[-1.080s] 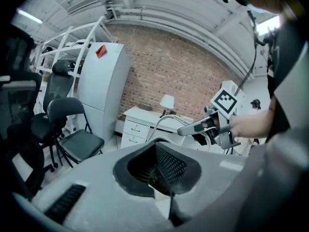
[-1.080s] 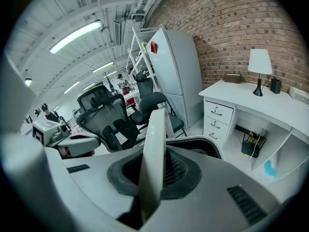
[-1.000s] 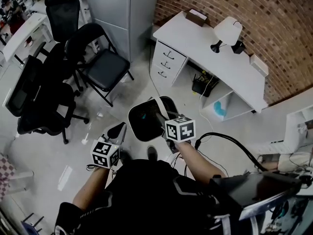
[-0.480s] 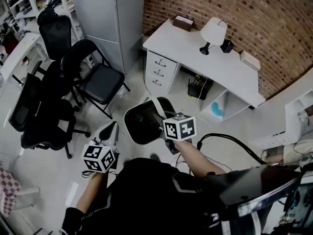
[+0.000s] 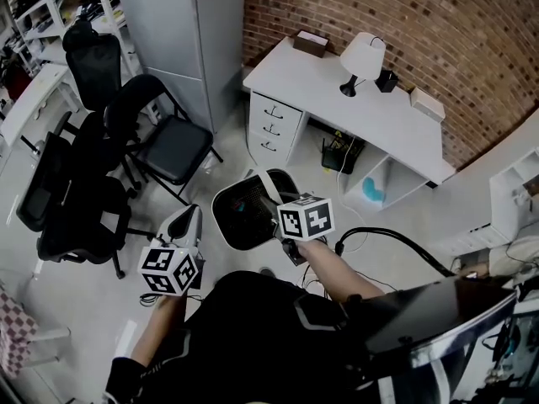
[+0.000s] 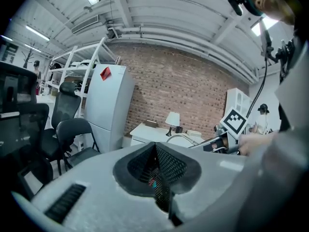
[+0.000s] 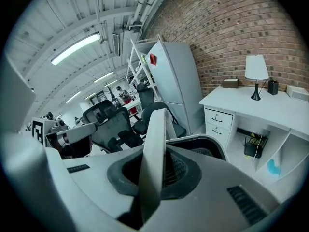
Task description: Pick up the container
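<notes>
The right tongs (image 7: 151,182) pinch the white handle (image 7: 154,139) of the container (image 7: 212,144), brick wall (image 7: 231,28) behind.

Container (image 5: 232,230) between chairs (image 5: 173,141) and desk (image 5: 337,91)

surface: pale floor (image 5: 396,217) | on it: white desk (image 5: 295,74), black folding chair (image 5: 173,146), grey cabinet (image 5: 181,23)

1. A round container (image 5: 238,225), white-rimmed with a dark mesh inside, is seen in the head view at 12 o'clock of the person's torso.
2. Its opening is turned upward.
3. A flat white handle (image 5: 271,183) is arched over its 1 o'clock edge.
4. The handle is clamped by the right gripper (image 5: 276,202), at the container's 3 o'clock.
</notes>
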